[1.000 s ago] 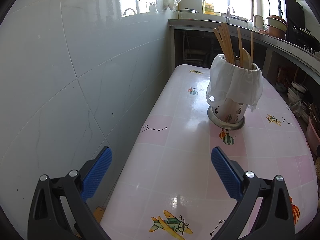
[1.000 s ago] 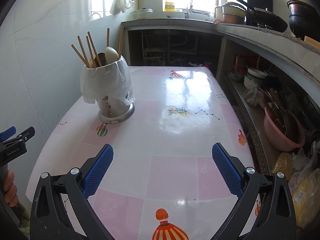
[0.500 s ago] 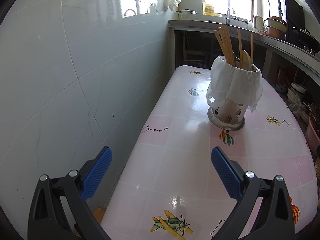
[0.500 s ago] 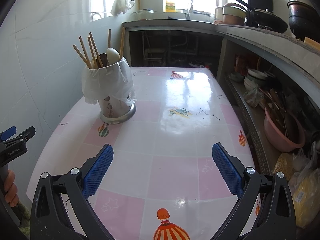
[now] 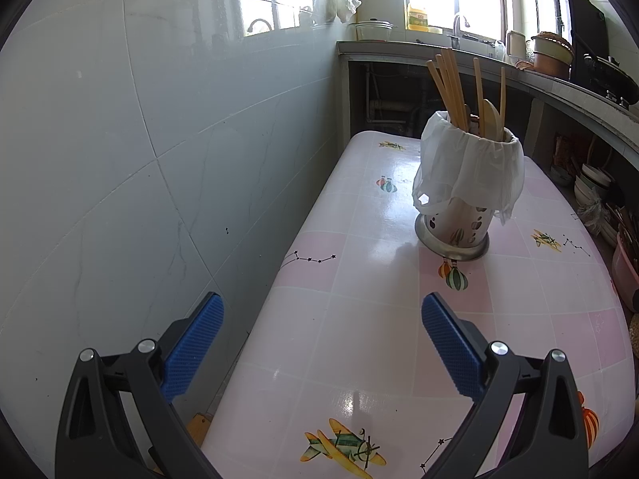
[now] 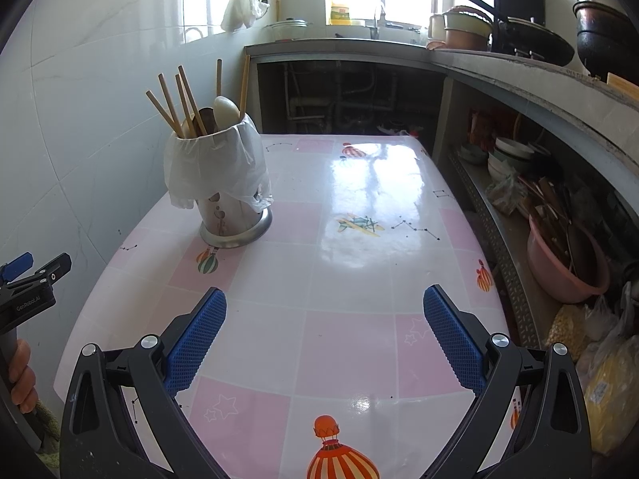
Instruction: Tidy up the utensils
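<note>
Standing far-left on the bench (image 6: pixel 359 279) near the tiled wall (image 5: pixel 159 159), the utensil holder (image 6: pixel 223 183) holds chopsticks (image 6: pixel 179 99); both left tongs (image 5: pixel 321 343) and right tongs (image 6: pixel 325 335) gape, spread, gripping nothing.

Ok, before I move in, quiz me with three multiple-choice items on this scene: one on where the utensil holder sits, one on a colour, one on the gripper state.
1. Where does the utensil holder stand on the table?
A. On the side by the tiled wall
B. At the edge by the shelves
C. Right between the right gripper's fingers

2. What colour are the gripper pads?
A. Red
B. Blue
C. Green

3. What state is the right gripper in?
A. Shut on a chopstick
B. Shut on nothing
C. Open, holding nothing

Answers:
1 A: the holder sits next to the tiled wall.
2 B: the ribbed pads are blue in both views.
3 C: its fingers stand wide apart, with only table between them; the left gripper is the same.
</note>
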`<state>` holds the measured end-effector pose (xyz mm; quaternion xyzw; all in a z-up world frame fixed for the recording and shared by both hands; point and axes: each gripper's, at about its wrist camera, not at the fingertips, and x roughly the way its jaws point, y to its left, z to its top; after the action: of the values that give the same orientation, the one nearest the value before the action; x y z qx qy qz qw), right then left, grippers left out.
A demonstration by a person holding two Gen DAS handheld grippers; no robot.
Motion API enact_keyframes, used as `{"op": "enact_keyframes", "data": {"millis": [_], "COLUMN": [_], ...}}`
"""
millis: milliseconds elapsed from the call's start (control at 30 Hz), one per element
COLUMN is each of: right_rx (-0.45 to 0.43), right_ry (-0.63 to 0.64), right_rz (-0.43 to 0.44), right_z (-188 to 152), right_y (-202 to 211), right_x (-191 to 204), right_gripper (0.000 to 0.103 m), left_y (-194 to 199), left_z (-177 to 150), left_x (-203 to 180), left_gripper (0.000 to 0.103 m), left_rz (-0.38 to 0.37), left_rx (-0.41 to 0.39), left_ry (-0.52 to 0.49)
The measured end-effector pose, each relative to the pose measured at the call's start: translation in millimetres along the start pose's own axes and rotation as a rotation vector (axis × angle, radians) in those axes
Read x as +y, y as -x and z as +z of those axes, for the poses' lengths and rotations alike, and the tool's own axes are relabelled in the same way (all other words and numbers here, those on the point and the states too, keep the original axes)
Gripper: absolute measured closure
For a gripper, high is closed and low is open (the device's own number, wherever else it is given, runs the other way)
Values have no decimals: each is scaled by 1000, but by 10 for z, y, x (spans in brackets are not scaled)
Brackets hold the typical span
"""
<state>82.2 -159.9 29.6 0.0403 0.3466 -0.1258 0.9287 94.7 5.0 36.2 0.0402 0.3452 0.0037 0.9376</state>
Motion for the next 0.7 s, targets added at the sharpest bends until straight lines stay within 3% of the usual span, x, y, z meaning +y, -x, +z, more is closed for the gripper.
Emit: {"op": "enact_keyframes", "data": {"millis": [700], "right_rx": [2], "right_ry": [-1], "right_rz": [5], "right_z": [-6], "right_y": [-1], "right_x": [1], "right_gripper": [8], "left_y": [7], "left_z": [-4], "left_x": [-28], "left_gripper": [6], "left_rz": [4], "left_rx": [-1], "left_ry": [-5]}}
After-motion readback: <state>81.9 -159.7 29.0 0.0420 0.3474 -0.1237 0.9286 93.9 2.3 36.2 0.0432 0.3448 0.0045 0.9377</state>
